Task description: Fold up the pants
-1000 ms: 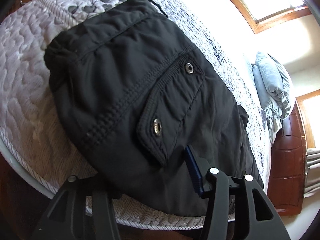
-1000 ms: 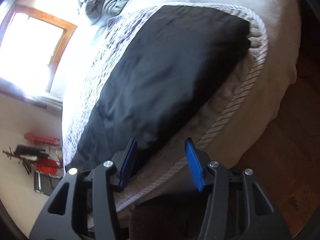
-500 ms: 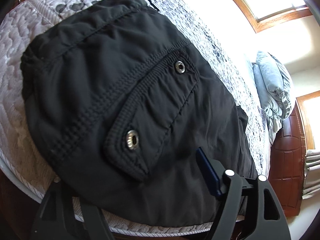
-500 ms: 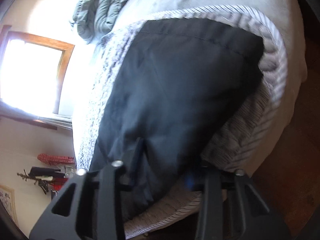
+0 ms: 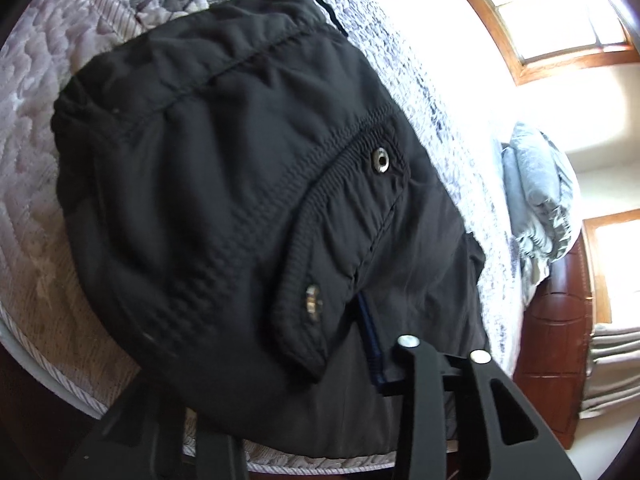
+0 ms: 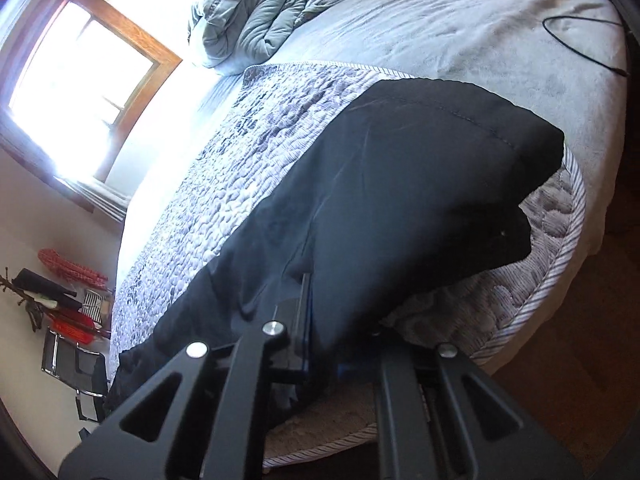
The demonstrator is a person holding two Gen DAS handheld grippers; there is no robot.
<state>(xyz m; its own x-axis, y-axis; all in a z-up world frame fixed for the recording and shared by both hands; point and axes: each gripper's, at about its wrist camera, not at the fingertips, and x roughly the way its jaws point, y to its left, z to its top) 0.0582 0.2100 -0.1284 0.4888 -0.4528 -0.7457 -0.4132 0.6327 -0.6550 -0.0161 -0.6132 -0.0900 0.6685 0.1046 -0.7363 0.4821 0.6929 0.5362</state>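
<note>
1. The black pants (image 5: 248, 184) are lying on a quilt (image 5: 36, 184) along the near edge of a bed (image 6: 460, 28); in the left wrist view the waistband end is showing, with a flapped pocket (image 5: 344, 232) and two metal snaps on it; the far snap (image 5: 380, 160) is facing the camera, the near snap (image 5: 313, 300) is blurred.
2. The left gripper (image 5: 336, 344) is reaching into the near edge of the pants; its jaws are closing with black cloth bunched between them; only the right-hand blue pad (image 5: 370, 340) is showing, pressed edge-on against the cloth; the other finger is hidden under the fabric.
3. In the right wrist view the pants (image 6: 400, 200) are stretching away as one long dark leg, its hem end resting near the quilt's corded border (image 6: 576, 216).
4. The right gripper (image 6: 320, 344) is clamping a fold of the leg at the near edge; its fingers are drawn narrow, with cloth pinched between the pads and draped over them; a sliver of blue pad (image 6: 306, 320) is peeking out.
5. A bunched grey duvet (image 6: 256, 20) is sitting at the far end of the bed; a thin black cable (image 6: 580, 40) is lying across the plain blanket; a window (image 6: 76, 76) is glaring bright on the wall; a chair (image 6: 76, 364) with clutter is standing below it.
</note>
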